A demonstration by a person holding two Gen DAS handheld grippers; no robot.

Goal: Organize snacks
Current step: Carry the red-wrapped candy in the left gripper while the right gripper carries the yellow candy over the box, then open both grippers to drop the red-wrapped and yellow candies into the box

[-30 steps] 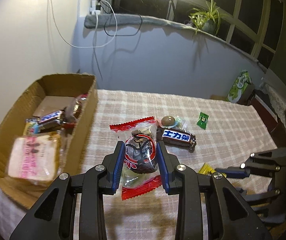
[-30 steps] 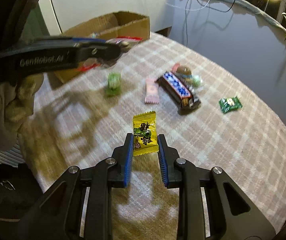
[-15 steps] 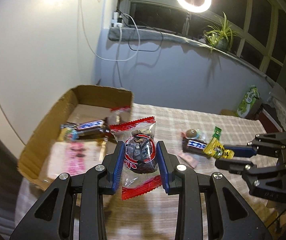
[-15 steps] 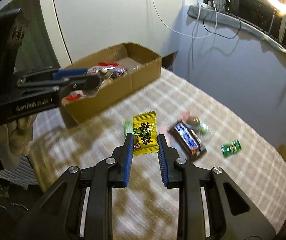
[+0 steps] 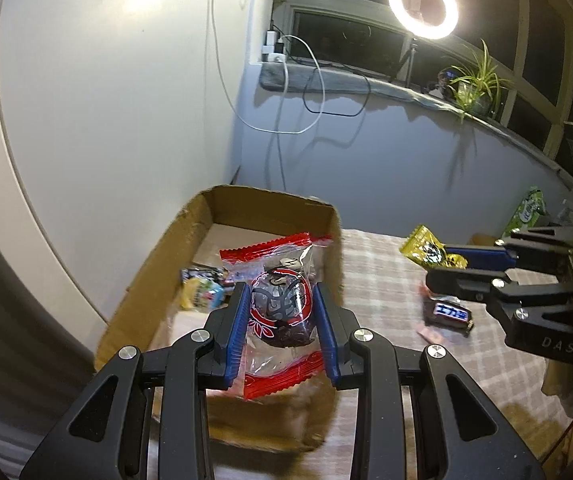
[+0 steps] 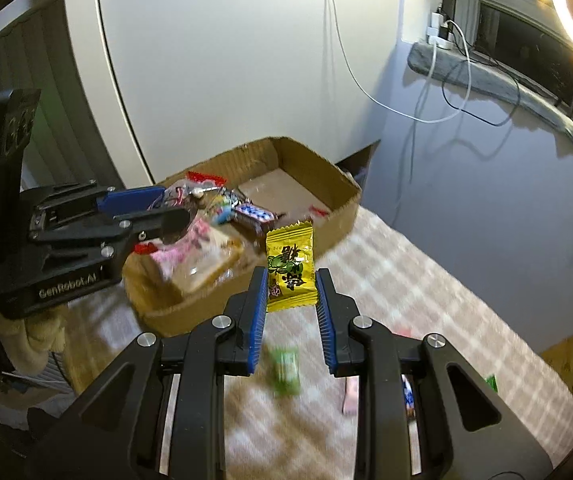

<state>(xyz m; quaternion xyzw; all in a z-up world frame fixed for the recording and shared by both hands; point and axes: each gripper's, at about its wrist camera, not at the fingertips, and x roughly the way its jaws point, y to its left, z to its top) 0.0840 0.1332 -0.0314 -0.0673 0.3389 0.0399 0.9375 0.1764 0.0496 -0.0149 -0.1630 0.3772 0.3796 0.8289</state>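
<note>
Left gripper (image 5: pixel 281 322) is clamping a clear packet with red crimped ends and a dark round sweet inside (image 5: pixel 280 312); blue ribbed pads are pressing on both sides of the bulge, jaws narrow. Packet's long axis is running along the fingers, one red end sticking out past the tips, the other hanging below the pads

Right gripper (image 6: pixel 291 298) is pinching a small yellow foil candy sachet with green print (image 6: pixel 289 266), jaws almost fully closed on its lower half, the rest standing upright above the tips

Target for both is the open brown cardboard box (image 5: pixel 154 256). From the left wrist view it is lying straight ahead and below the packet, long axis running away from the gripper, right wall just beside the packet's right edge. Box is already holding several wrapped snacks, among them a pink-printed bread pack (image 6: pixel 194 256) and a blue bar

From the right wrist view the box is sitting ahead and left of the sachet, near corner almost under the tips. Left gripper is looking nearer: it is hanging over the box's near end, while the right one is hanging over the checked tablecloth (image 6: pixel 406 280) just outside the wall

Both are pointing down at a moderate slant, neither rolled much. My read: left needs little more than a release, right needs a short push forward-left to clear the wall first

A green wrapped candy (image 6: pixel 285 372), blurred, is lying on the cloth under the right gripper, and a dark chocolate bar with blue label (image 5: pixel 450 314) is waiting further right
</note>
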